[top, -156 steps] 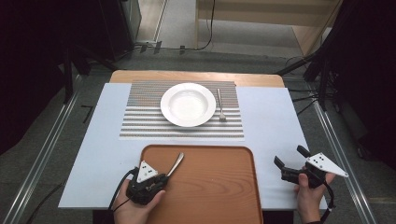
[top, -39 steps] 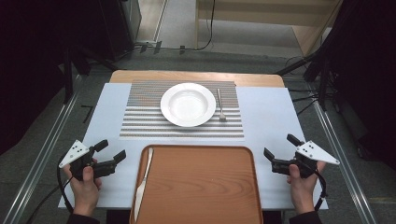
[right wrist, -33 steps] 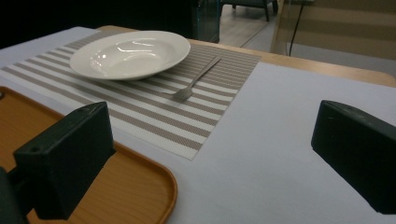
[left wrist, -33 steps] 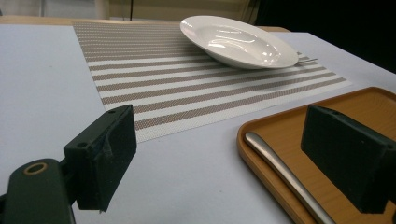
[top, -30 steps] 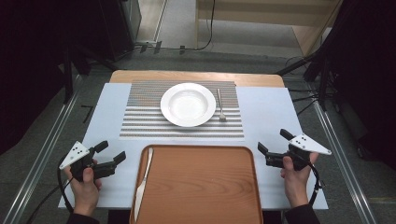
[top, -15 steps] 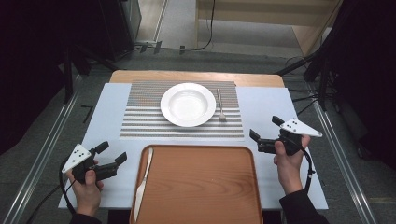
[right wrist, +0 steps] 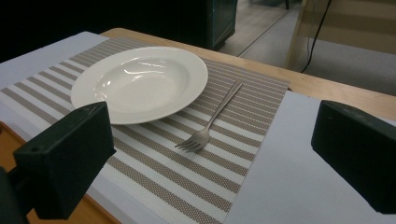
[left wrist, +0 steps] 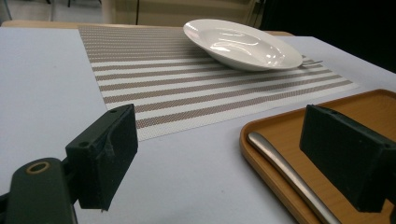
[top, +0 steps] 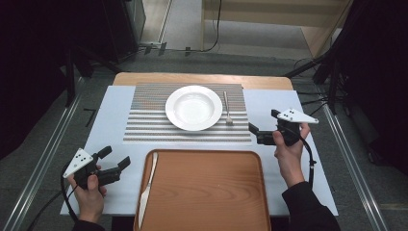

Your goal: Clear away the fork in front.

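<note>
Right gripper (top: 262, 130) has moved up the table from the near right edge; it now sits just right of the striped placemat (top: 144, 126), level with the fork (top: 227, 109), jaws turned toward it. Jaws stand wide apart, nothing between them. In the right gripper view the fork (right wrist: 210, 122) lies straight ahead in the gap, tines toward the camera, handle running away alongside the white plate (right wrist: 138, 82). Fork and plate are apart, both on the mat

Left gripper (top: 115, 163) has barely shifted over the same span: near left corner of the pale table cover (top: 110, 108), just left of the wooden tray (top: 207, 192), jaws apart and empty. Its own view looks past the tray rim (left wrist: 280, 126) to the plate (left wrist: 243, 44)

Table knife (top: 147, 185) has not moved: along the tray's left edge, inside the rim, blade toward the person. Its metal shows between the left jaws in the left gripper view (left wrist: 285, 170), though the jaws are not touching it

Judgement: the work in hand is the fork, and the right hand is mid-approach. Not yet at contact; the jaws are short of the tines. Next move calls for a low reach onto a thin flat piece on woven mat, so it may slide. Plate rim close by, worth avoiding
</note>
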The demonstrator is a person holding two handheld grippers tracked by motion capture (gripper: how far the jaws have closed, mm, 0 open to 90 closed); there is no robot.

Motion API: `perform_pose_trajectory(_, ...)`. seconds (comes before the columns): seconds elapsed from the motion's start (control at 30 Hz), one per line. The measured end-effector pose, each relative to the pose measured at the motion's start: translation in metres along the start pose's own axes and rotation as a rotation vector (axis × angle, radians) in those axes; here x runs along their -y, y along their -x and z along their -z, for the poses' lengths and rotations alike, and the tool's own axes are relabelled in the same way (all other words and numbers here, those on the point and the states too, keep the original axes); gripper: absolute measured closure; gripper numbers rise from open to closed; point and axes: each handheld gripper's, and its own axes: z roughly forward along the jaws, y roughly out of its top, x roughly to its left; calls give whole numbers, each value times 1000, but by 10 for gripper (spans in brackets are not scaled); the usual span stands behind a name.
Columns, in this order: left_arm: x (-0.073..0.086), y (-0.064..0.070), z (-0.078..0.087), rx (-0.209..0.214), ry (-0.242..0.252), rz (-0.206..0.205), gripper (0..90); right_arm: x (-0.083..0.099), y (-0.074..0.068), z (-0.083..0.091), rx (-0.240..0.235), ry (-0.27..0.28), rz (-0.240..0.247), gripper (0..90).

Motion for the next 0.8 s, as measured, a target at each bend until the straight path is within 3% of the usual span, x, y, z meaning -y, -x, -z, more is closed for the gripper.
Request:
perform_pose_trajectory(0.43,0,0,0,4,4,-5,106,-12,5,-34,-13,-54,-16,0)
perform_pose_trajectory(0.8,1,0,0,1,-1,-7,106,-19,6,-64,-12,-122,0,0)
